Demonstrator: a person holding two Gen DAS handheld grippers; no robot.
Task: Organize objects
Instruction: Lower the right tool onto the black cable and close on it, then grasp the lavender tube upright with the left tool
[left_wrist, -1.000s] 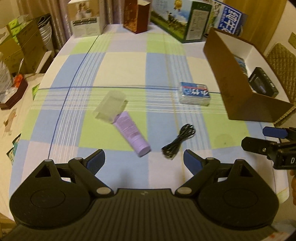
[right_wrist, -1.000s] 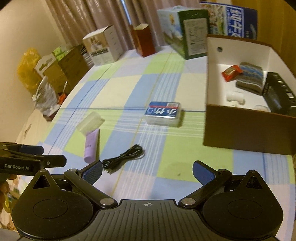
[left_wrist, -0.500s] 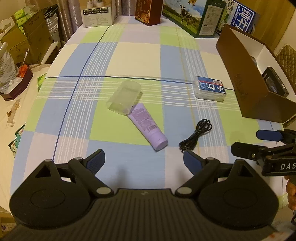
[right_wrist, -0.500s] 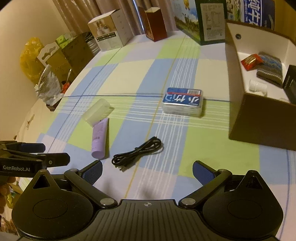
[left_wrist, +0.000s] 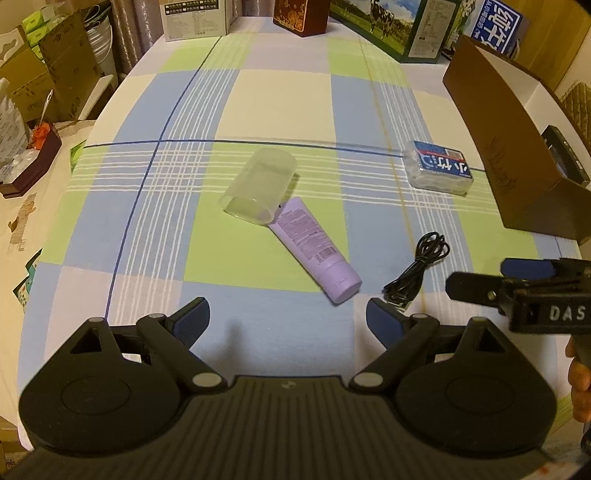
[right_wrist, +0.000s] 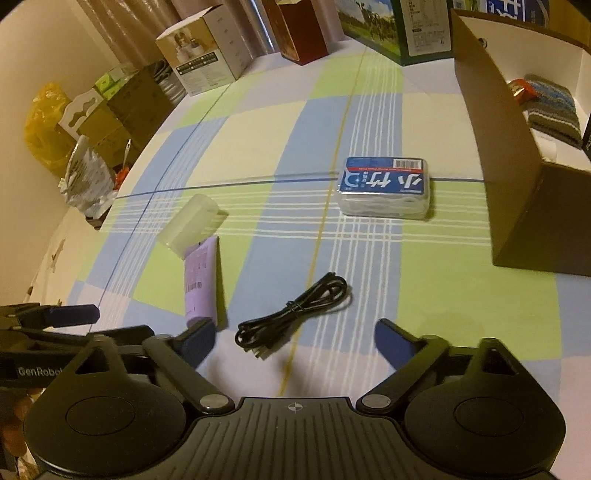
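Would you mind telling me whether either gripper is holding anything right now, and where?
Nothing is held: left gripper open and empty; right gripper closing above the cable.

Your surface (left_wrist: 280, 99): checked blue-green-cream cloth, warm dim light. Curtains (right_wrist: 122, 26) behind; stacked cardboard boxes (right_wrist: 122, 107) along your left wall.

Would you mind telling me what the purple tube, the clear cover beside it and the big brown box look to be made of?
Purple tube: likely soft plastic, matte, printed label. Clear cover: frosted translucent plastic; the cloth shows through. Brown box: apparently cardboard, flat matte walls, white inside.
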